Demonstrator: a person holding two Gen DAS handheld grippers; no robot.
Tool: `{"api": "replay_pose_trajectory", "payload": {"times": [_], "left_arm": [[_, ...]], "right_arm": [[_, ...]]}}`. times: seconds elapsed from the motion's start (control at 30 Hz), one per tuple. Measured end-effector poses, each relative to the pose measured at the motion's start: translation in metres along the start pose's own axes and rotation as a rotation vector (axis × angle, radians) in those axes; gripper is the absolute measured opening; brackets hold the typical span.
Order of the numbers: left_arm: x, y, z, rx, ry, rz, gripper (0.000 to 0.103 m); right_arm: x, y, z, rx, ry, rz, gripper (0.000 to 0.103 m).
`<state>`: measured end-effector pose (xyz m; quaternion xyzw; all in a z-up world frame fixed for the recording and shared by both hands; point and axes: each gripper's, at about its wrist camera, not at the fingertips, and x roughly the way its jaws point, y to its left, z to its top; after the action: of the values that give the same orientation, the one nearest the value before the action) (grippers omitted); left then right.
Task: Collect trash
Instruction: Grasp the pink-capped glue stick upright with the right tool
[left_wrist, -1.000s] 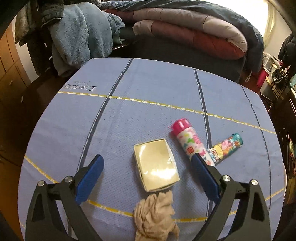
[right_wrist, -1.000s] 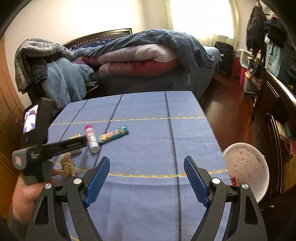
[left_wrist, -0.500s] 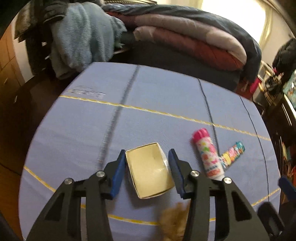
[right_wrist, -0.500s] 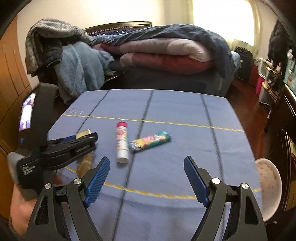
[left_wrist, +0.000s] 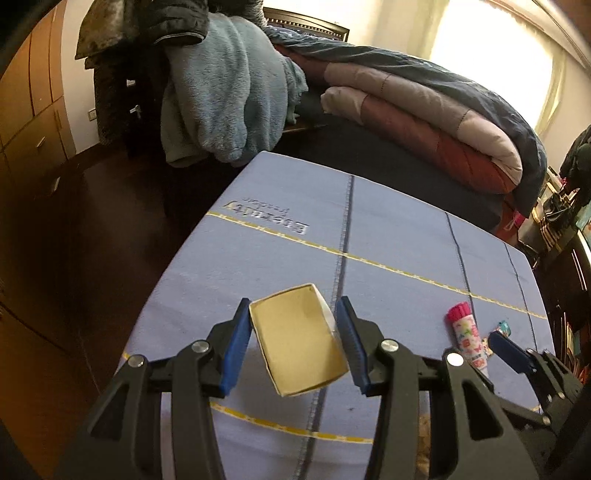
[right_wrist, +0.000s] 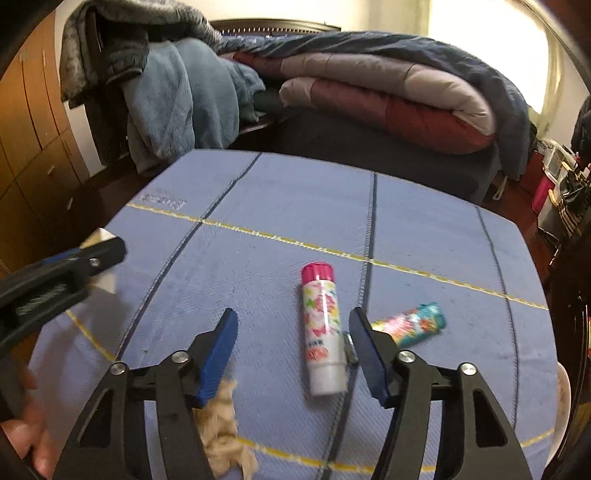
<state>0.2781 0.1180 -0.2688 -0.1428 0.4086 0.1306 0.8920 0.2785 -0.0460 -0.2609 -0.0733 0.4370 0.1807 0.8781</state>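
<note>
Cardboard box (left_wrist: 299, 347), open-topped and empty inside, is clamped between the pads of the left gripper (left_wrist: 295, 345), lifted clear of the blue-clothed table (right_wrist: 424, 229) near its left edge. Right gripper (right_wrist: 291, 349) is closing, pads not touching the pink-capped tube (right_wrist: 323, 328) between them. One teal-ended tube (right_wrist: 413, 325) lies beside it. One crumpled tissue (right_wrist: 221, 432) near the front edge.

Left wrist view — close, angled down along its fingers (left_wrist: 236, 332) over the blue surface (left_wrist: 388, 221), facing the bed (left_wrist: 424, 122). Right wrist view — likewise; both share surface, bed, pink-capped tube (right_wrist: 321, 325).
</note>
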Motion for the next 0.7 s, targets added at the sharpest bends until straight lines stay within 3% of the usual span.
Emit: {"api": "replay_pose_trajectory", "payload": {"times": [0.17, 0.37, 0.7], "left_arm": [[0.004, 0.009, 0.001, -0.012, 0.006, -0.003, 0.048], [0.005, 0.011, 0.001, -0.013, 0.009, -0.005, 0.048], [-0.012, -0.009, 0.001, 0.028, -0.013, -0.042, 0.048]], "right_arm": [[0.015, 0.001, 0.005, -0.006, 0.029, -0.014, 0.050], [0.024, 0.001, 0.006, -0.006, 0.043, 0.008, 0.024], [-0.002, -0.011, 0.001, 0.029, -0.003, 0.045, 0.023]]}}
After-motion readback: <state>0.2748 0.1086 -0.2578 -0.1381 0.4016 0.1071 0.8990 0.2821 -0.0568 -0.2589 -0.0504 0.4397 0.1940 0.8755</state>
